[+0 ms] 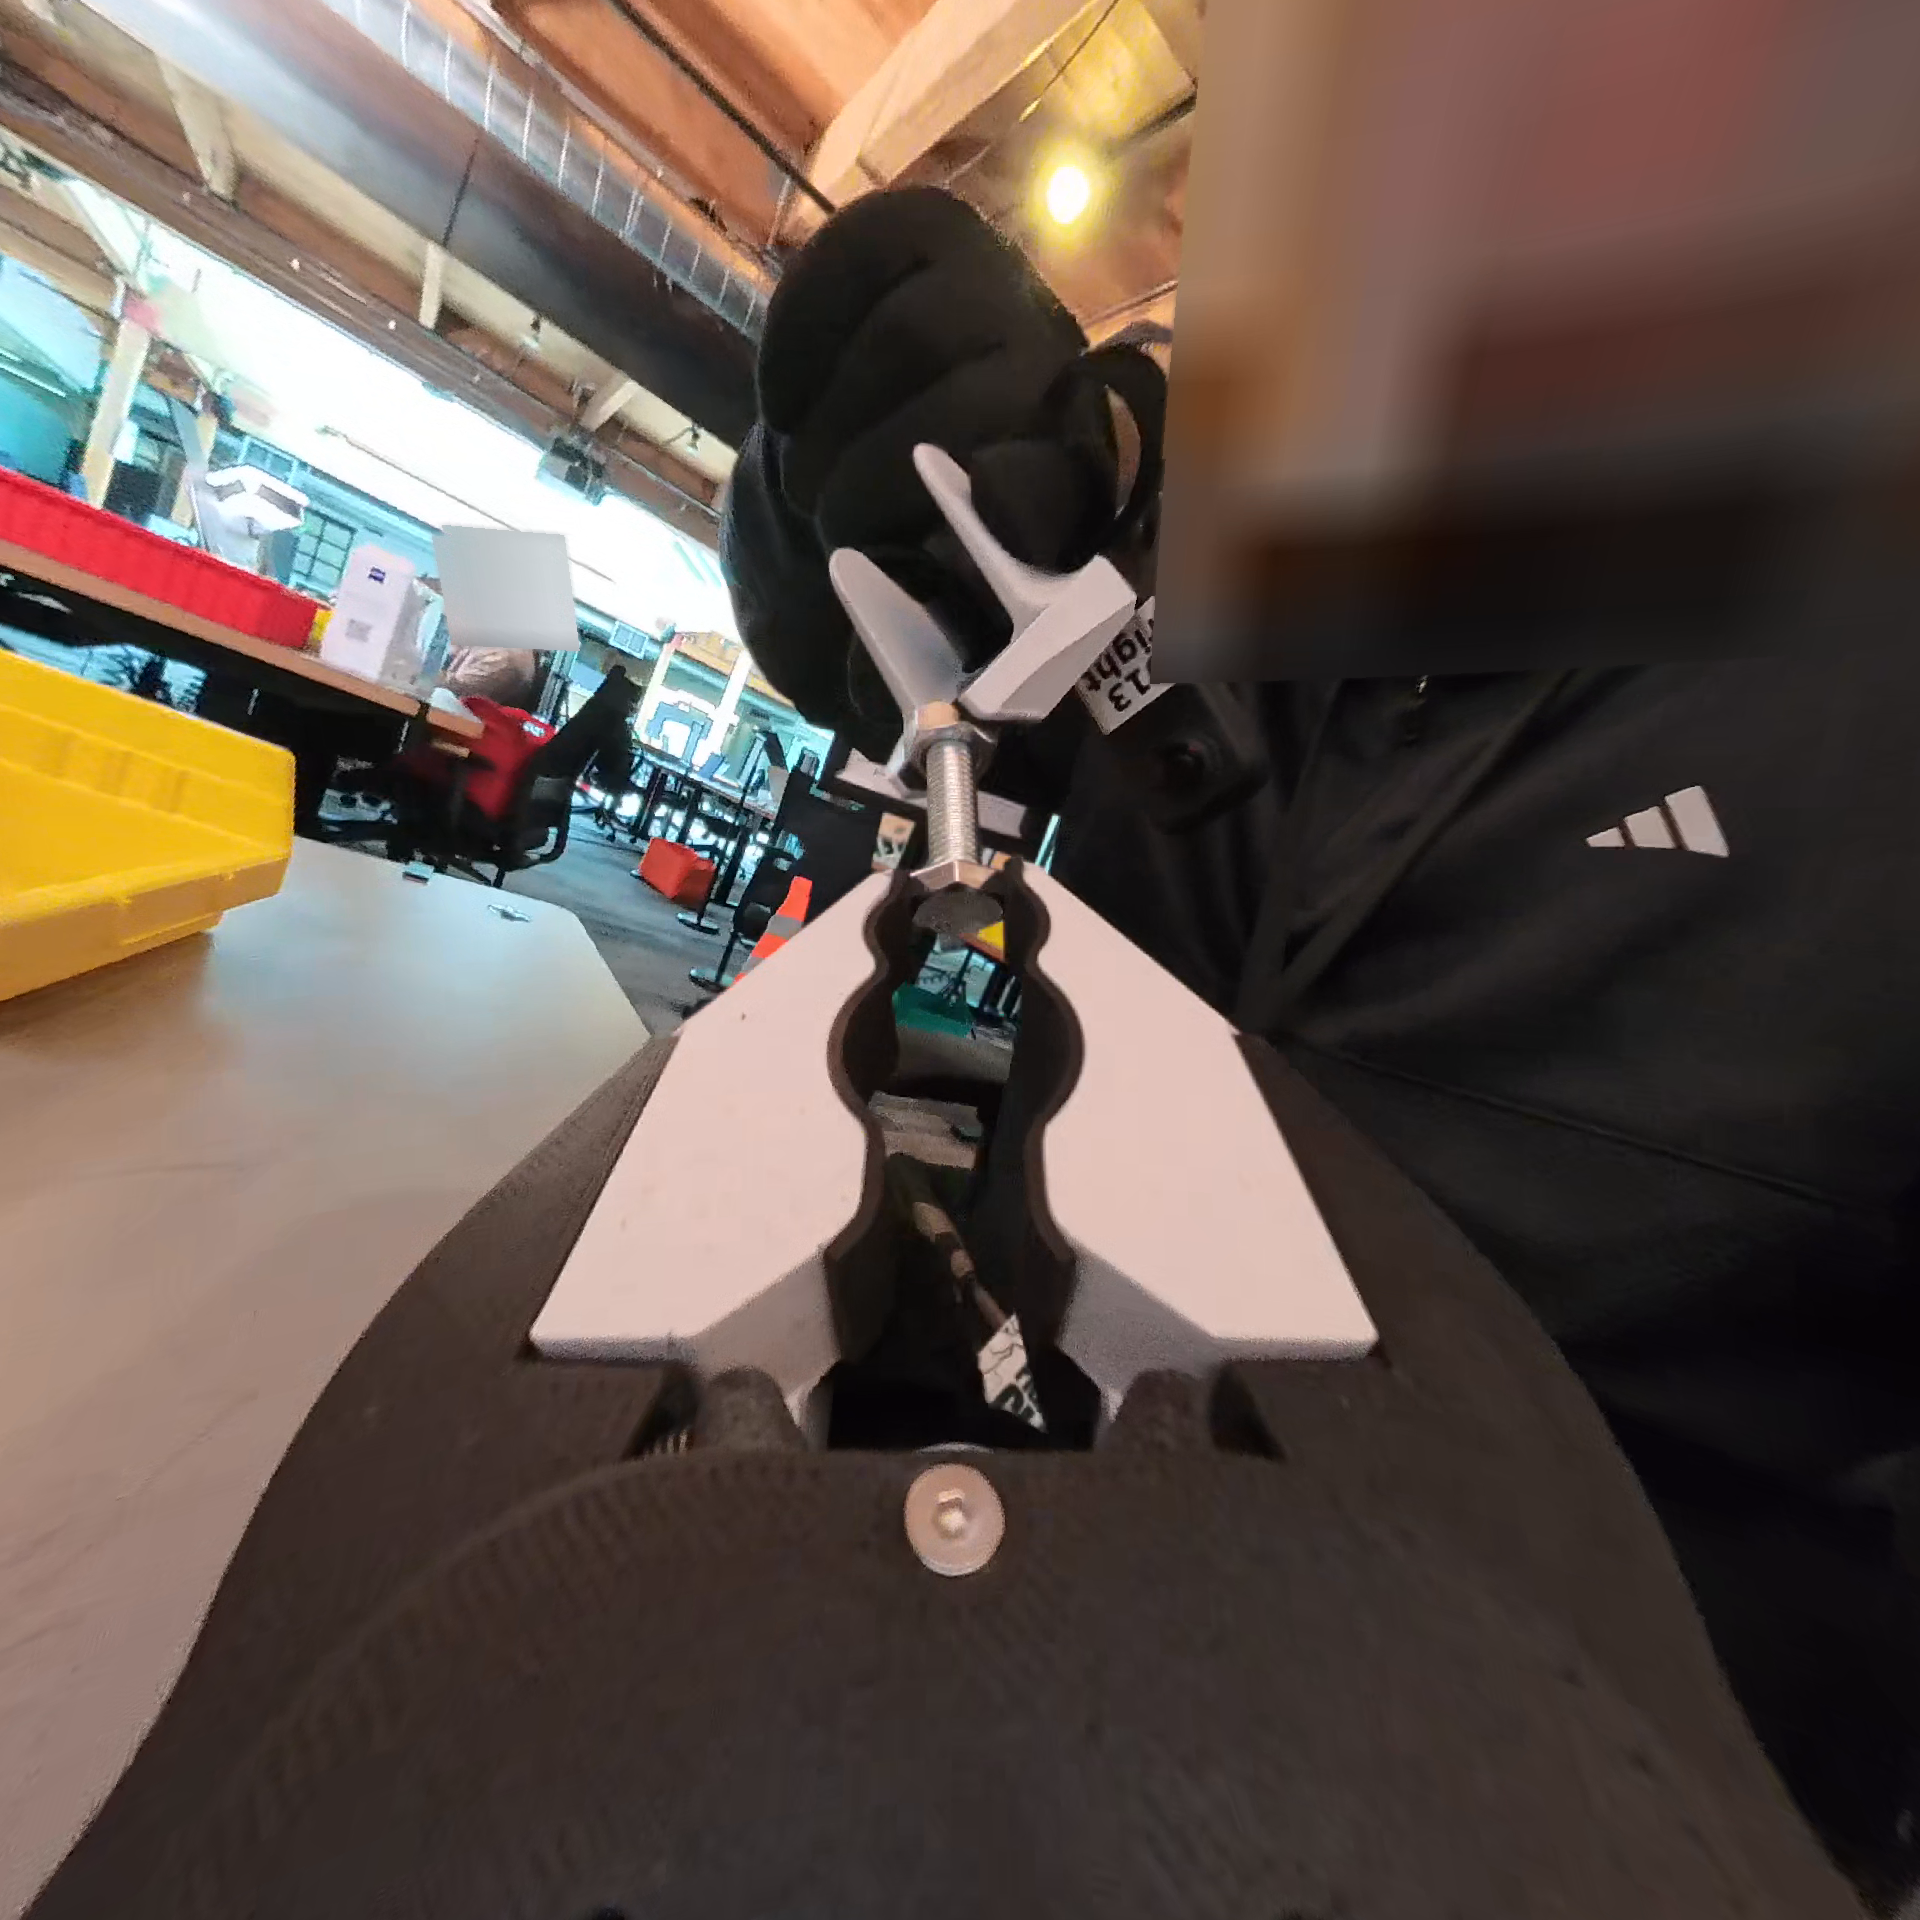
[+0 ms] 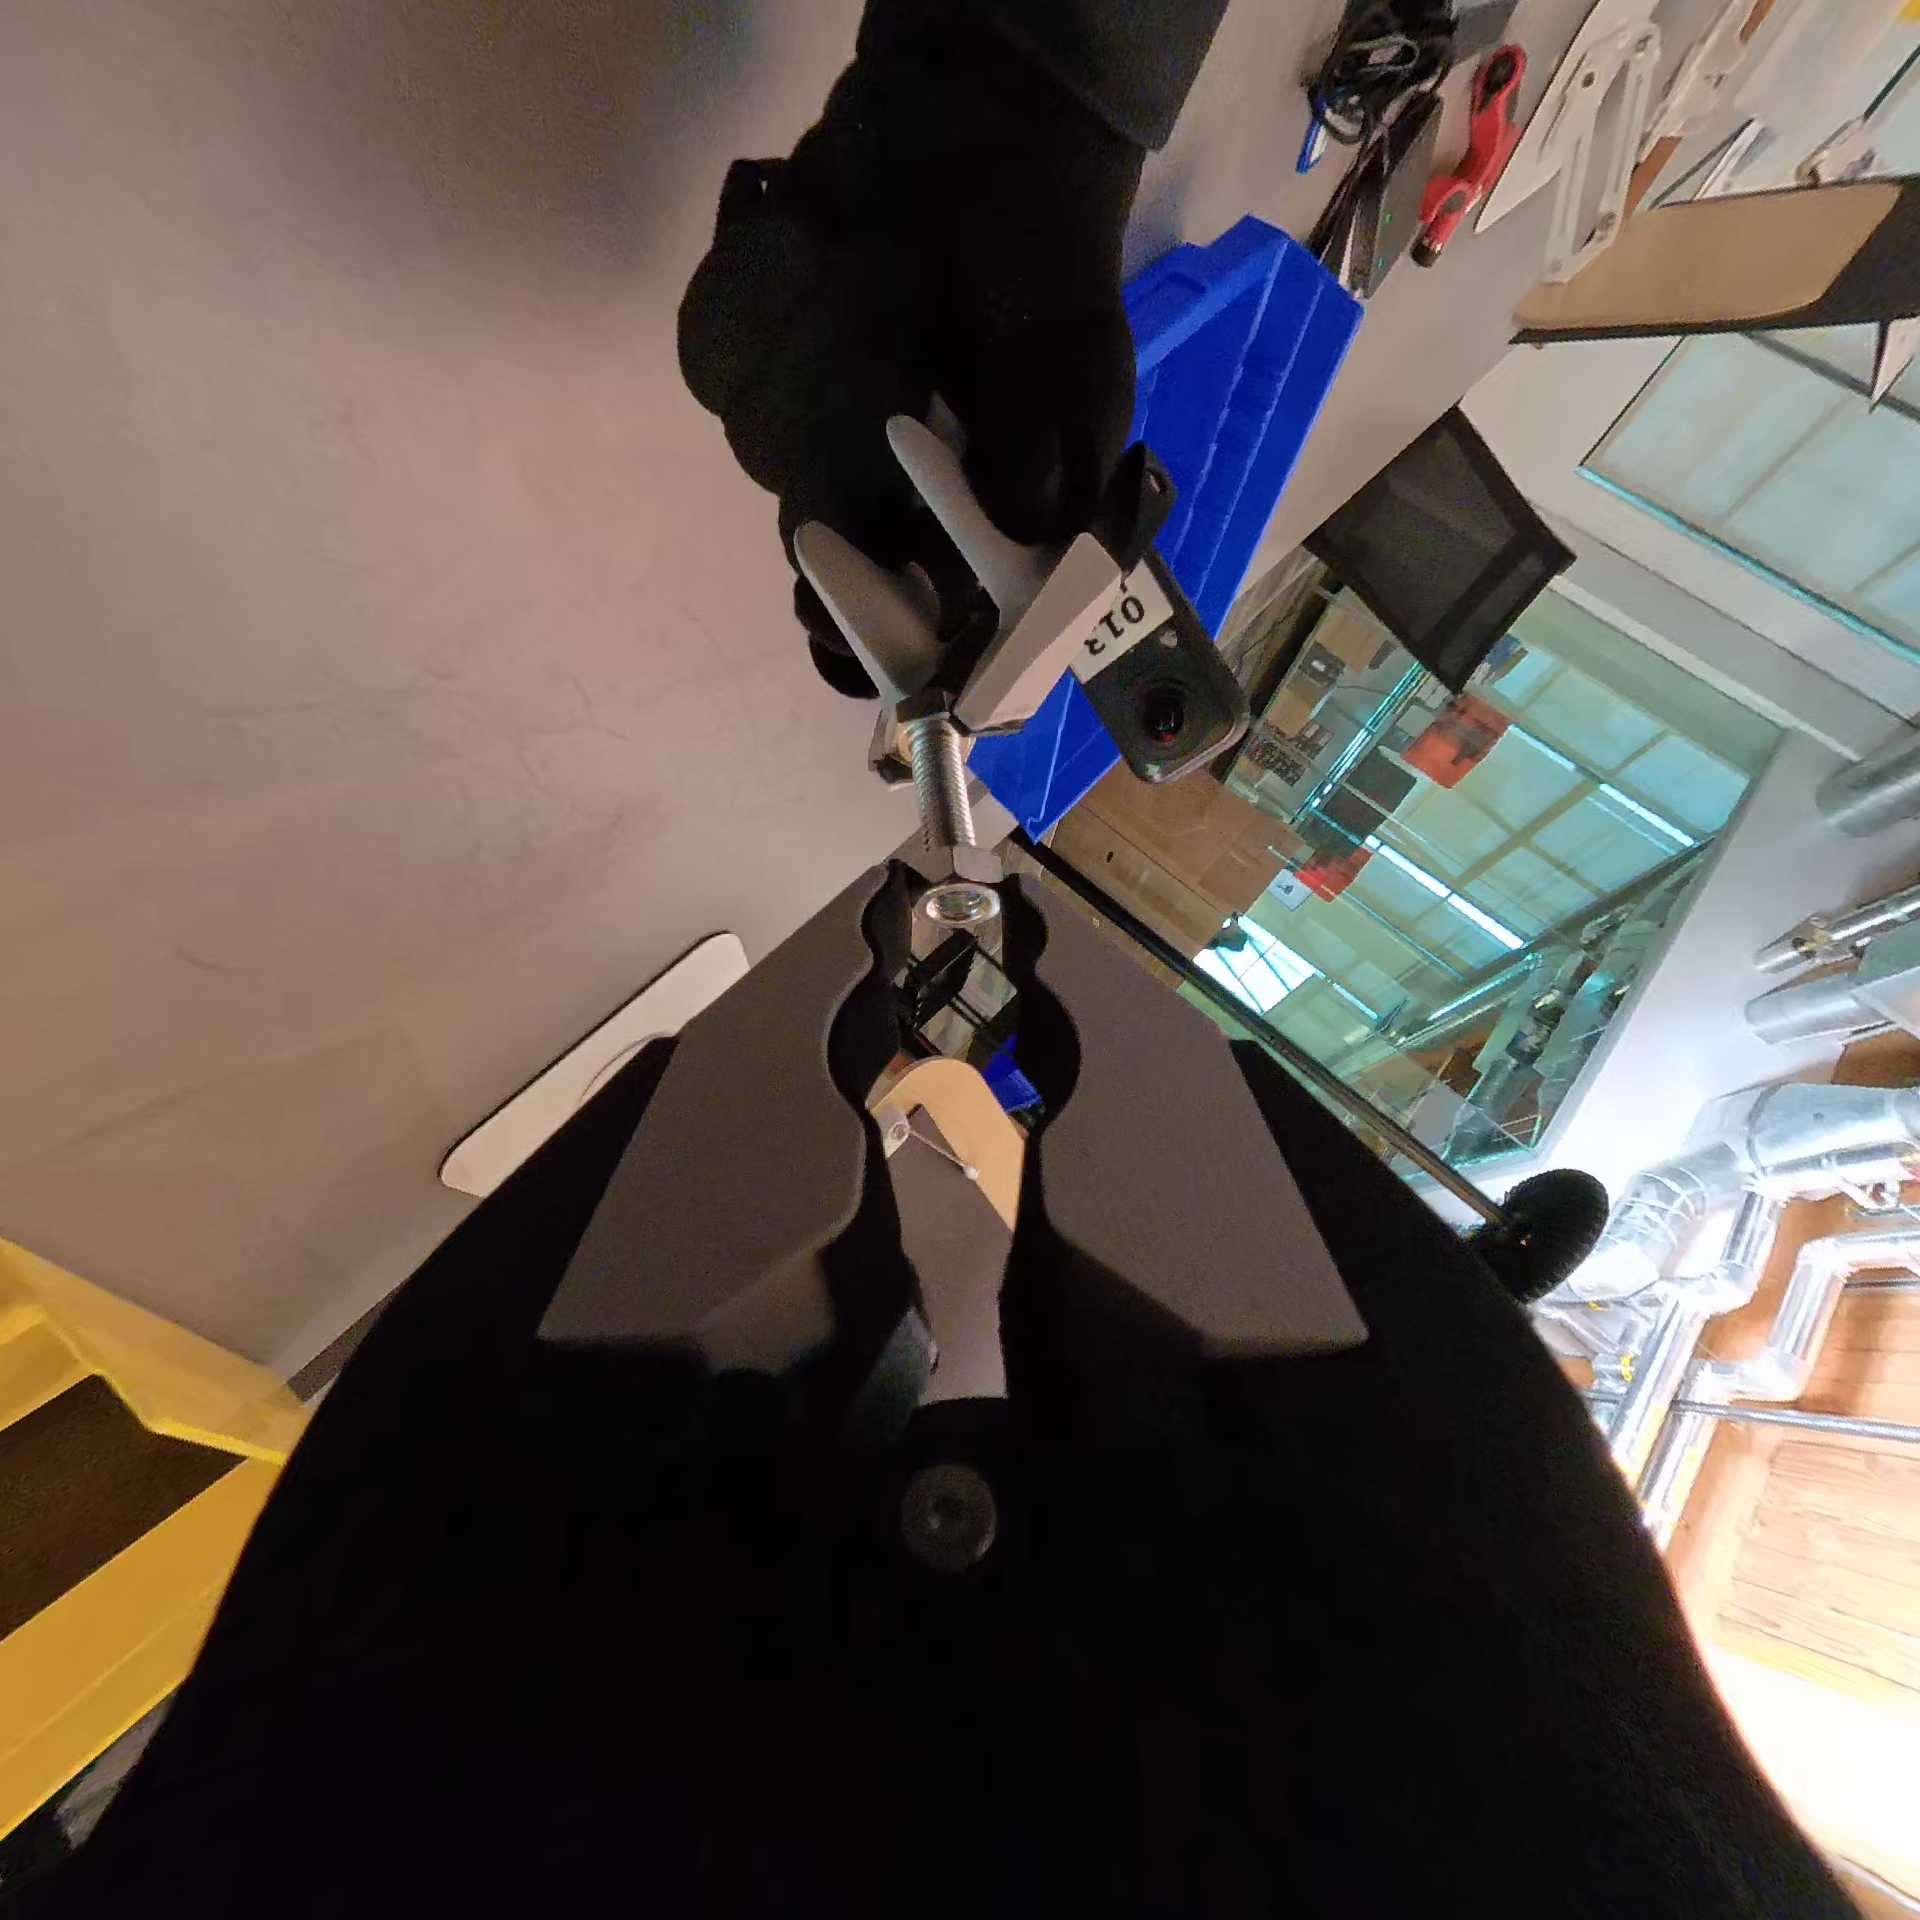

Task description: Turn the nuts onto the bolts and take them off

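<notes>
Overall: a silver threaded metal bolt spans the gap between the two grippers, held in the air above the table.
Left gripper: white fingers with black wavy inner pads, clamped at their tips on the bolt's hexagonal head; the flat face of the head shows in the narrow gap between them.
Right gripper: dark-looking fingers pinched on a silver hex nut at the bolt's far end; the nut's bore shows between the tips.
Bolt in the right wrist view: the shaft runs from the nut up to the left gripper.
Left hand: black glove, wrapped around the left gripper's handle.
Right hand: black glove, holding the right gripper above the bolt.
Table: pale, smooth top, beneath both grippers.
Yellow plastic bin: on the table, well to the left of the bolt.
Blue plastic bin: on the table, behind the left gripper.
Person: black jacket just beyond the bolt.
</notes>
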Demonstrator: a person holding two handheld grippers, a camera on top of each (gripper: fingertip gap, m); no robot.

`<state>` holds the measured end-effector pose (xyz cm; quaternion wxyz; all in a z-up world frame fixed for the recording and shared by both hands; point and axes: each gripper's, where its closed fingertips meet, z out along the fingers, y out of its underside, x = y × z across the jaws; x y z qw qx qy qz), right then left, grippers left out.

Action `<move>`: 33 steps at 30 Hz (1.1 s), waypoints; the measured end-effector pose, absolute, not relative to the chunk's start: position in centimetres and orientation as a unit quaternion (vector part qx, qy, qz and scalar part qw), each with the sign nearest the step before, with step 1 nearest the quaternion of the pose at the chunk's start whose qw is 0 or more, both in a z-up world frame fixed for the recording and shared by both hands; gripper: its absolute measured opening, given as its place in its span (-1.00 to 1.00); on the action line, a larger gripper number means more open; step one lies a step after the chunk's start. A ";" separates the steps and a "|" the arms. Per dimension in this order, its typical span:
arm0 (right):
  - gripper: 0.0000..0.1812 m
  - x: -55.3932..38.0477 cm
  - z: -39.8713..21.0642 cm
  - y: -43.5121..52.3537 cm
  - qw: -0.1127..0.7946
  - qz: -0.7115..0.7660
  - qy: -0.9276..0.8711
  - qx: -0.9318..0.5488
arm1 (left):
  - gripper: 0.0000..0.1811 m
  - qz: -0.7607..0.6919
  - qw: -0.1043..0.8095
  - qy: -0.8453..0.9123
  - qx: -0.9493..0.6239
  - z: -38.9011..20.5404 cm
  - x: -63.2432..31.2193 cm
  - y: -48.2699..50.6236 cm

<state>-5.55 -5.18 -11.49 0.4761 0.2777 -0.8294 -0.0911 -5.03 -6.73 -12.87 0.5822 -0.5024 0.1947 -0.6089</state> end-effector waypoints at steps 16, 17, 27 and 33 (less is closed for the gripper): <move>-0.55 -6.5 -9.9 -2.6 0.376 0.193 -0.899 -0.117 | -0.83 -0.483 0.629 0.193 -0.577 -12.7 -6.6 -5.0; -0.57 -6.3 -10.1 -2.6 0.345 0.241 -0.892 -0.167 | -0.83 -0.476 0.632 0.191 -0.581 -12.7 -6.7 -4.9; -0.66 -6.7 -11.8 -3.3 0.163 0.479 -0.758 -0.411 | -0.83 -0.414 0.633 0.208 -0.620 -13.3 -6.5 -4.2; -0.82 -6.7 -12.0 -3.6 0.183 0.474 -0.766 -0.392 | -0.83 -0.413 0.629 0.212 -0.624 -13.4 -6.2 -4.2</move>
